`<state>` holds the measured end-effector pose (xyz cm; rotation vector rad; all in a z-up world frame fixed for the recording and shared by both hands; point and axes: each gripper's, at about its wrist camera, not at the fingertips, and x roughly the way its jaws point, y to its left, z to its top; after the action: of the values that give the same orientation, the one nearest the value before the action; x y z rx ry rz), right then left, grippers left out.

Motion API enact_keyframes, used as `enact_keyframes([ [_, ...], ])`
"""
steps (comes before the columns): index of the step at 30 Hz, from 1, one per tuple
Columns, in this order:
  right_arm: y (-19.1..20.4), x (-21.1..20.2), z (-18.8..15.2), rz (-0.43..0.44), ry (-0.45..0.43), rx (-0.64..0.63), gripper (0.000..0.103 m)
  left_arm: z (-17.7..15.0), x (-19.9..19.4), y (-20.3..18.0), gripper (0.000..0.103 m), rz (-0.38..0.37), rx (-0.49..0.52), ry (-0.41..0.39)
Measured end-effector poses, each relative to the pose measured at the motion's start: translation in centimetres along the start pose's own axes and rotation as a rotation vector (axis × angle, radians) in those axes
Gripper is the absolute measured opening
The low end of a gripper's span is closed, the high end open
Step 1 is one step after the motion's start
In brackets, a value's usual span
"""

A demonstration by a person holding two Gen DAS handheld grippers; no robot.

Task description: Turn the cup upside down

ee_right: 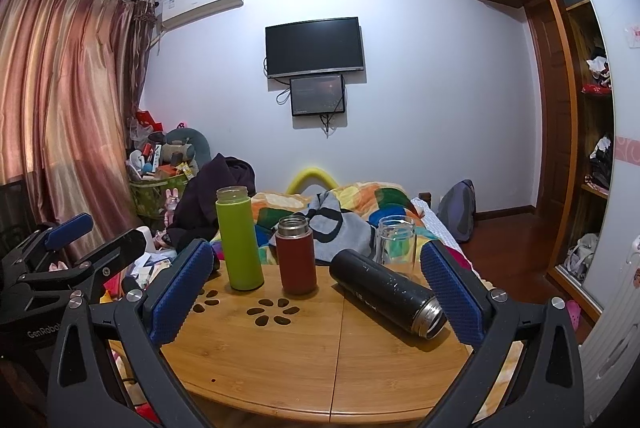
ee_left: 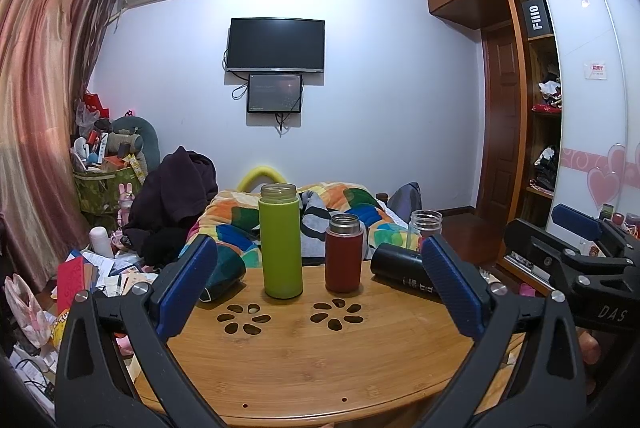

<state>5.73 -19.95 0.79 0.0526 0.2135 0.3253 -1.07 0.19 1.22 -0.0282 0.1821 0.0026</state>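
Several cups are on a round bamboo table. A tall green cup and a shorter red cup stand upright, mouths up. A black cup lies on its side, its steel mouth toward me. A clear glass cup stands at the far right edge. My left gripper is open and empty, short of the green and red cups. My right gripper is open and empty, its right finger beside the black cup's mouth.
A dark teal object lies at the table's left edge. Flower-shaped cutouts pierce the tabletop. Behind the table is a bed with a colourful quilt. Clutter covers the floor at left. A wardrobe stands at right.
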Motion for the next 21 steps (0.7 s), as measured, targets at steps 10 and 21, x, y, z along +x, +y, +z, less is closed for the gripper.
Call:
enact_keyframes([
  [10,0.27,0.02,-0.16,0.003,-0.007,-0.008,0.103,-0.02,0.02,-0.04,0.103,0.000,0.002,0.000],
  [21,0.43,0.04,-0.23,0.004,-0.009,-0.012,0.103,-0.11,0.01,-0.06,0.103,0.000,0.003,-0.002],
])
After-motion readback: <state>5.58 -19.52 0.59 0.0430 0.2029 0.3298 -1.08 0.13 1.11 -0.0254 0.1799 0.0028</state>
